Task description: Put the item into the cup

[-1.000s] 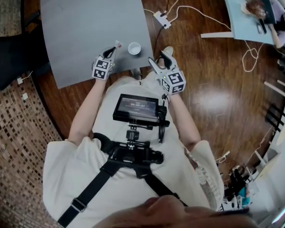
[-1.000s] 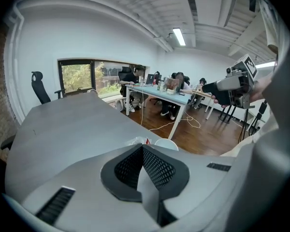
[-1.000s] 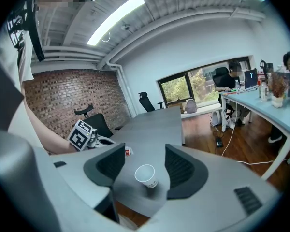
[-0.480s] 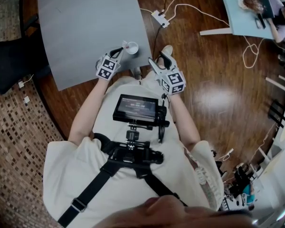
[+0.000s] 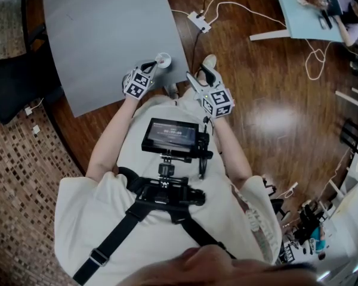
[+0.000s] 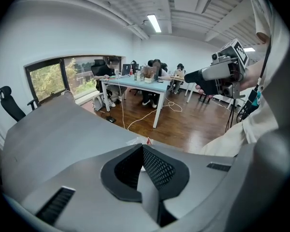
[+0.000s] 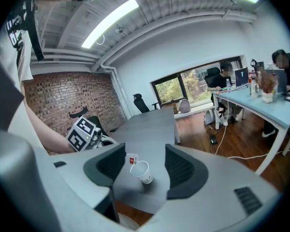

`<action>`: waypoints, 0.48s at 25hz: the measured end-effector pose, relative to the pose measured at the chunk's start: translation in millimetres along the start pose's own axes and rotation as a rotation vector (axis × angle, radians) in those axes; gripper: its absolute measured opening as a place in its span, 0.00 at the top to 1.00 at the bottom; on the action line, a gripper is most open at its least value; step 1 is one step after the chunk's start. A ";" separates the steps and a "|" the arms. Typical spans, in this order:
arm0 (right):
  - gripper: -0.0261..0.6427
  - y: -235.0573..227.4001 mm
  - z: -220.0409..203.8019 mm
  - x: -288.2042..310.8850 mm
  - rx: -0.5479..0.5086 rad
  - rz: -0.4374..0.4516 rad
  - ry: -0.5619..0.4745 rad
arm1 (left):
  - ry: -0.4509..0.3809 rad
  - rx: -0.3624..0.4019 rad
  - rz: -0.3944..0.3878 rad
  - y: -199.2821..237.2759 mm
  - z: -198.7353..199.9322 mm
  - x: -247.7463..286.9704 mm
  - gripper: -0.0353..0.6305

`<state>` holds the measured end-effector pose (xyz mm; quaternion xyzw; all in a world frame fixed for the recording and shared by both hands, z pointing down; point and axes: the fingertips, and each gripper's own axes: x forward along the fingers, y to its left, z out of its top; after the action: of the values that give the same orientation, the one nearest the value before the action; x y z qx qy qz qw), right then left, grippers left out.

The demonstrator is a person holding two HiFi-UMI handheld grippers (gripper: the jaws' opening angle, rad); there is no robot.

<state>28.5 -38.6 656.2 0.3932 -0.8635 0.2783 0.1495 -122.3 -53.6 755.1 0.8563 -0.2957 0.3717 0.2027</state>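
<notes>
A white paper cup [image 5: 163,58] stands upright near the grey table's [image 5: 107,34] near-right corner. My left gripper [image 5: 153,63] is shut on a small white packet with a red tag [image 7: 131,159] and holds it at the cup's rim. In the left gripper view the jaws are closed together, and only the packet's tip [image 6: 146,141] pokes out past them. My right gripper [image 5: 204,71] hangs open off the table's right edge with nothing between its fingers. In the right gripper view the cup [image 7: 142,172] sits between the spread jaws, farther out on the table.
A black office chair [image 5: 15,79] stands left of the table. A power strip [image 5: 200,21] and white cables lie on the wooden floor to the right. A light blue desk [image 5: 301,16] with seated people is at the far right.
My left gripper has carried the packet to the right, from beside the cup to its rim. The right gripper has stayed where it was.
</notes>
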 end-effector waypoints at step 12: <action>0.55 -0.3 -4.2 -0.3 0.012 -0.004 0.010 | 0.063 0.018 -0.016 -0.9 -14.8 14.1 0.95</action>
<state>29.1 -36.1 659.5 0.3945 -0.8601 0.2854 0.1522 -121.7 -49.5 775.1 0.8484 -0.2789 0.3994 0.2071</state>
